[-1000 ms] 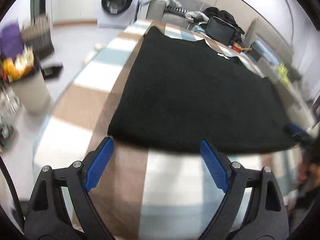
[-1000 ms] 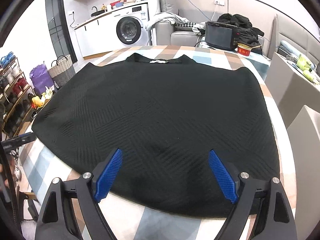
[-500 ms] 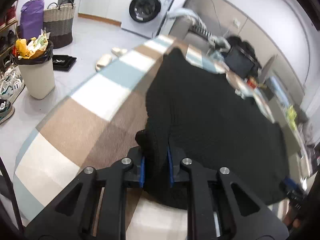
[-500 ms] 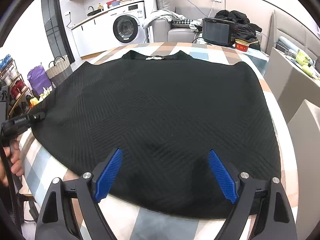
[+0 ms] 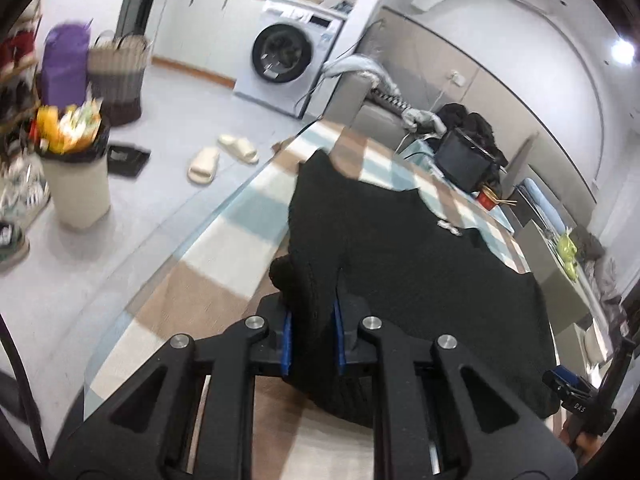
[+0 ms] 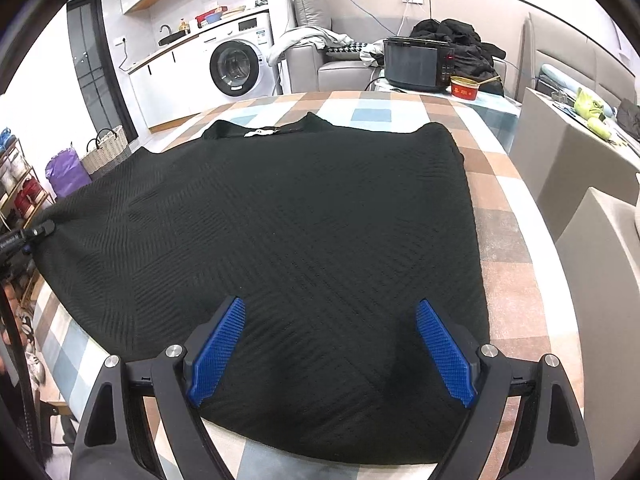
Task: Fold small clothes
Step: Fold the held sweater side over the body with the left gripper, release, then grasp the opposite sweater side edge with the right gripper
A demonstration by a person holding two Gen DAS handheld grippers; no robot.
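Sweater (image 6: 288, 232) lay spread on the checked surface (image 6: 516, 240), one edge gripped by the left tongs (image 5: 311, 334)

The left tongs were pressed together on a bunched fold at the sweater's left edge, which rose a little above the cloth. The right tongs (image 6: 332, 350) stood wide apart above the near hem, holding nothing. The collar pointed to the far side, toward the washing machine (image 6: 236, 66) and the black oven (image 6: 416, 64)

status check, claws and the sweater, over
Left claw shut on sweater edge, fabric bunched between pads. Right claw open, over near hem, not gripping. Sweater otherwise flat on table. Nothing in the way.
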